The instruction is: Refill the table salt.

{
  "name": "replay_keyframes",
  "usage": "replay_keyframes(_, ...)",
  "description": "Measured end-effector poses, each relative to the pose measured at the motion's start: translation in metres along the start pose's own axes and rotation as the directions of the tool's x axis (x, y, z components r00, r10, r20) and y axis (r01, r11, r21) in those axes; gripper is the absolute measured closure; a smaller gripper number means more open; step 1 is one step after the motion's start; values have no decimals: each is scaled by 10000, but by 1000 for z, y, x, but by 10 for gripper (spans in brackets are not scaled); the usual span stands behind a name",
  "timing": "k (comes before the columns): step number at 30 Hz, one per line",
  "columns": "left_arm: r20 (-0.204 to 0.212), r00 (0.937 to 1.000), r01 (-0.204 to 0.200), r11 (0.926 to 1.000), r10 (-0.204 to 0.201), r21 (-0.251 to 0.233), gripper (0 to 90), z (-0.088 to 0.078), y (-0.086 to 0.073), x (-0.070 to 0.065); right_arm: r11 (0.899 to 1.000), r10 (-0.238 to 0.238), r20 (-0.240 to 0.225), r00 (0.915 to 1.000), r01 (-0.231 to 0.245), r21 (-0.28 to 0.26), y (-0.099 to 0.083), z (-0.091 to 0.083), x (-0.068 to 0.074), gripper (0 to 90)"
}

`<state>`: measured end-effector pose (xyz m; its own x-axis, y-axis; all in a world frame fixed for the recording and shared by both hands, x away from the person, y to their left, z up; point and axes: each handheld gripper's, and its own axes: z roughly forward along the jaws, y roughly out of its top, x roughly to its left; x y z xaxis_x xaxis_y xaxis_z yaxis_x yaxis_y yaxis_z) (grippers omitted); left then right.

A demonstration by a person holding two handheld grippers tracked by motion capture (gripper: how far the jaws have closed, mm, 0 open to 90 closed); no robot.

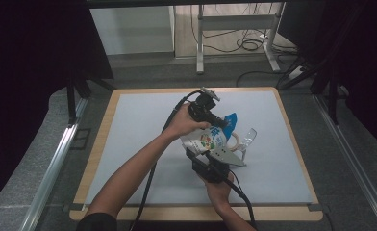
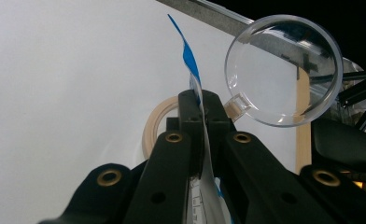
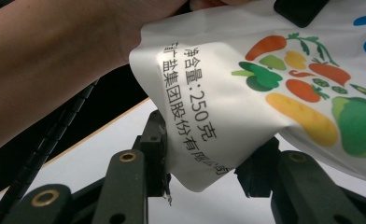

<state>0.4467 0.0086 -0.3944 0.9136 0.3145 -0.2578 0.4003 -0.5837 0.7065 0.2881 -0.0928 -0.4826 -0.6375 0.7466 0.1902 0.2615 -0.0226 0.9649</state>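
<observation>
While lifted clear of the white surface (image 1: 143, 144), white salt bag (image 1: 210, 139) with blue top edge and printed vegetables held up between both claws near the middle of the mat. Left claw (image 1: 221, 121) pressed together on the bag's thin blue upper edge, seen end-on in the left gripper view as a flattened film (image 2: 200, 100) running between the two black pads. Right claw (image 1: 203, 156) pinching the bag's lower corner from below, part-spread around the bulging plastic (image 3: 204, 154), with black printed characters just above the pads. Left forearm crossing in from lower left, hand (image 1: 184, 122) wrapped on the gripper body; right hand (image 1: 220, 187) coming up from the bottom edge. Lying flat on the surface just right of the bag: beige tape ring (image 1: 235, 141) and, touching its far side, clear round lid (image 1: 248, 137) with a small tab. Same ring (image 2: 154, 126) and lid (image 2: 284, 70) beyond the left claw's tips.
</observation>
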Motion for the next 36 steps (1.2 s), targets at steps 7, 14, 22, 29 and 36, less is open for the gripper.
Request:
replay_keyframes(7, -30, 10000, 35, 10000, -35, 11, 900, 1, -1, 1, 10000, 63, -70, 10000, -63, 33, -1, 1, -1, 607)
replay_keyframes(14, -35, 10000, 55, 10000, -55, -2, 900, 1, -1, 3, 10000, 84, -88, 9999, -83, 14, -1, 2, -2, 608)
replay_keyframes(22, -3, 10000, 90, 9999, -90, -51, 900, 0, -2, 4, 10000, 72, -105, 9999, -72, 33, -1, 2, -3, 609)
replay_keyframes(29, 4, 10000, 75, 9999, -75, -83, 900, 0, -2, 4, 10000, 62, -102, 9999, -61, 37, -1, 2, -3, 610)
replay_keyframes(36, 5, 10000, 84, 9999, -84, -128, 900, -1, -2, 5, 10000, 33, -98, 9999, -32, 14, 0, 3, -3, 610)
